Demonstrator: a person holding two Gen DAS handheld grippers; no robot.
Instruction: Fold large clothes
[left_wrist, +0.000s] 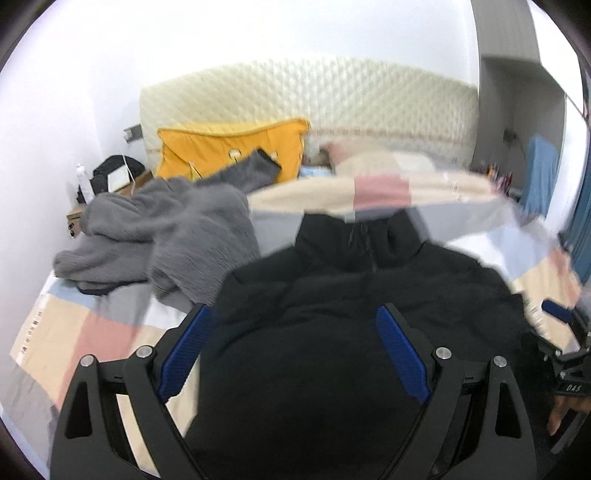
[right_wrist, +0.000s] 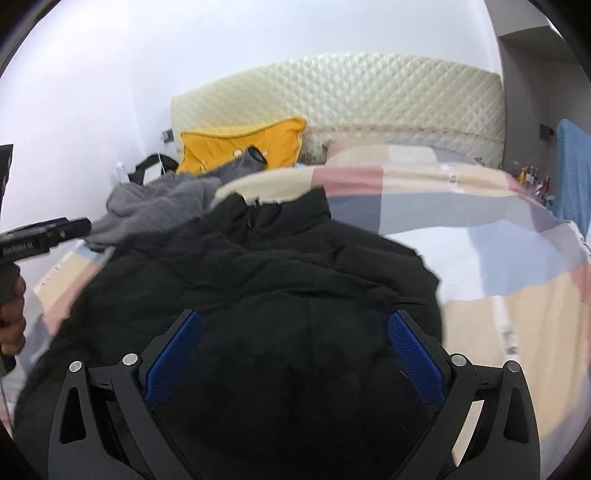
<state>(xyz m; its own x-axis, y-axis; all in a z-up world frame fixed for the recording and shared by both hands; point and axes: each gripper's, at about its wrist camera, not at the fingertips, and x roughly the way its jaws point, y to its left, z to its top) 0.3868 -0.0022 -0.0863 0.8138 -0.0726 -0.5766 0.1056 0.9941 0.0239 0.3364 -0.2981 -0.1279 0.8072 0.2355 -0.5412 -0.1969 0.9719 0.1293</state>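
1. Counted: one black jacket (left_wrist: 332, 325), one grey sweater (left_wrist: 162, 236), one yellow pillow (left_wrist: 229, 151), one cream headboard (left_wrist: 314, 96), two grippers.
2. The jacket lies spread on the checked bedspread (left_wrist: 369, 188), collar toward the headboard. The sweater is heaped just left of the jacket; the pillow stands beyond the sweater, against the headboard.
3. The left wrist view alone shows a nightstand (left_wrist: 77, 218) far left of the jacket, with a bottle and a dark bag on it.
4. The right wrist view alone shows bare bedspread well to the right of the jacket.
5. The left gripper (left_wrist: 295, 332) points across the jacket toward the headboard, jaws spread wide, blue pads over the fabric but closed on nothing.
6. The right gripper (right_wrist: 295, 332) is aimed the same way over the jacket's lower part, jaws likewise wide apart and empty.
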